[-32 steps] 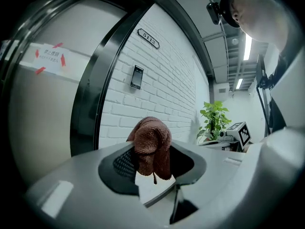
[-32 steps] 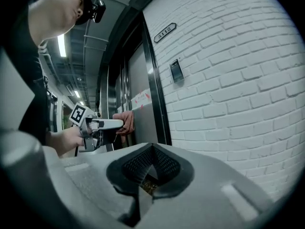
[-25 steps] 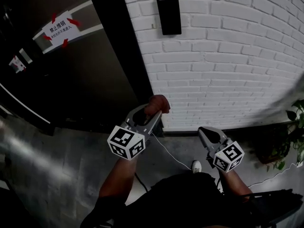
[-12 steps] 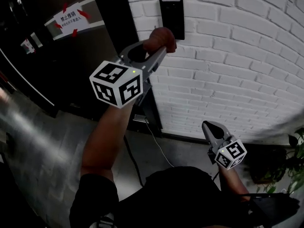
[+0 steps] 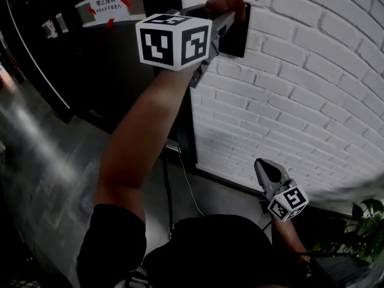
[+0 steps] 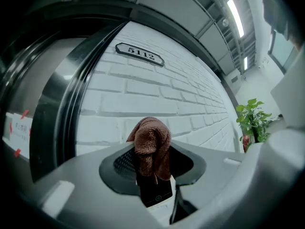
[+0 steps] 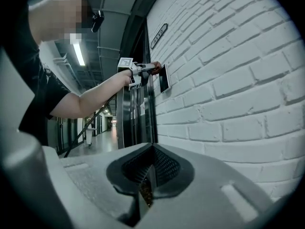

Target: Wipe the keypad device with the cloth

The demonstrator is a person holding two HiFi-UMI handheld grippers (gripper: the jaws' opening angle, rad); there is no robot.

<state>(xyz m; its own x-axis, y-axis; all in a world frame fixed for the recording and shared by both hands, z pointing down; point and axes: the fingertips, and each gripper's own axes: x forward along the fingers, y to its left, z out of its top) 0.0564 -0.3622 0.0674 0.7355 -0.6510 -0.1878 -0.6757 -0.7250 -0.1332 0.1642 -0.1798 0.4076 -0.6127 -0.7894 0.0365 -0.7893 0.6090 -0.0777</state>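
Raised from waist height to the keypad device (image 5: 239, 36) on the brick wall (image 5: 312, 89), with the cloth (image 5: 224, 1) clamped in the left gripper (image 5: 231, 14) at its top edge. Held the right gripper (image 5: 263, 165) low, jaws together, empty. Seemed barely started on wiping, nearly the whole face left.

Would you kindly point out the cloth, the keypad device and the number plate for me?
cloth (image 6: 151, 142), left gripper view, middle of the bunched fabric.
keypad device (image 6: 153, 192), left gripper view, dark face below the cloth.
number plate (image 6: 139, 55), left gripper view, on its digits.

Brown cloth (image 6: 151, 142), black keypad device (image 6: 155, 193), white brick wall (image 5: 312, 101), seemingly dark door (image 5: 60, 77).
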